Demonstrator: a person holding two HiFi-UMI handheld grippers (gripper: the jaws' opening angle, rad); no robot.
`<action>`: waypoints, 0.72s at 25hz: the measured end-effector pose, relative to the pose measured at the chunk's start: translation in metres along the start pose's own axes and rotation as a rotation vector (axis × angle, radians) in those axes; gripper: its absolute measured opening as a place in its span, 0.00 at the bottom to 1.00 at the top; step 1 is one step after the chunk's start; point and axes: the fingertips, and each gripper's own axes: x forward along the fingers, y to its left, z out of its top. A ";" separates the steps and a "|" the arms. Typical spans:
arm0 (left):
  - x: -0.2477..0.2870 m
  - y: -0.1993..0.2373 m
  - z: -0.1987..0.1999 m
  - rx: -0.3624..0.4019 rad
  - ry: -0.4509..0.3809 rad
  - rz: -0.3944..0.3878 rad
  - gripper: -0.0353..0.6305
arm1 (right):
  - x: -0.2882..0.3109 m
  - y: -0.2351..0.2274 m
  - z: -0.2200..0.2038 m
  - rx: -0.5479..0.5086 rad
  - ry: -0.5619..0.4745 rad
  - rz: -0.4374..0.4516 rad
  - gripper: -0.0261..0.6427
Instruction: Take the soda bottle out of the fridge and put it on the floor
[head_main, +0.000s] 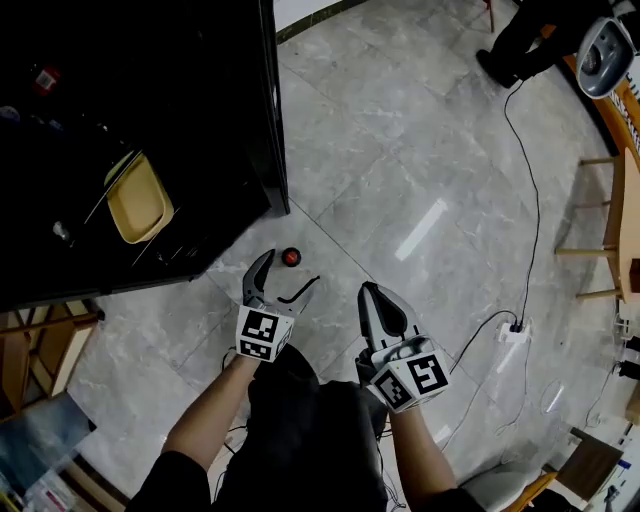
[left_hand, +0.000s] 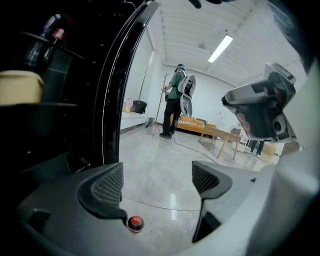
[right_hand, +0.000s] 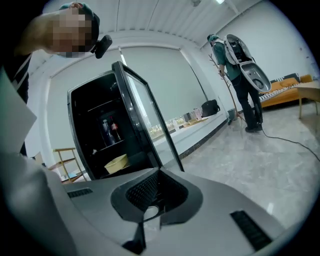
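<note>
We stand on a pale grey stone floor (head_main: 400, 150) with an open black fridge (head_main: 230, 120) at its upper left.

Head view: the soda bottle (head_main: 291, 257) is on the floor just outside the fridge, upright, its long axis vertical and its red cap pointing straight up at us (so we see little more than the cap and a dark shoulder). The left gripper (head_main: 283, 284) sits just this side of it with its jaws spread wide, apart from the bottle. The right gripper (head_main: 374, 300) is beside it, further from the fridge. Inside the fridge lies a shallow yellow tub (head_main: 138, 198); we cannot tell what it holds. A black cable (head_main: 530, 200) runs across the floor to a white power strip (head_main: 514, 332).

Left gripper view: the left gripper (left_hand: 157, 182) is wide open with only floor between the jaws. The bottle (left_hand: 135, 223) shows low beside the left jaw, red cap on a dark body. A person (left_hand: 175, 107) stands far off.

Right gripper view: the right gripper (right_hand: 156, 192) has its jaws closed together, holding nothing. Beyond them the fridge (right_hand: 75, 130) stands open, with dark bottles (right_hand: 110, 130) on a shelf and the yellow tub (right_hand: 117, 162) below.
</note>
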 end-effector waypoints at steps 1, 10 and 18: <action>-0.011 -0.005 0.019 -0.005 0.004 -0.006 0.68 | -0.005 0.008 0.017 0.004 0.002 -0.003 0.07; -0.106 -0.045 0.170 -0.051 0.048 -0.062 0.68 | -0.052 0.065 0.151 0.036 0.026 -0.069 0.07; -0.163 -0.066 0.270 -0.125 0.039 -0.072 0.50 | -0.092 0.093 0.233 0.032 0.041 -0.087 0.07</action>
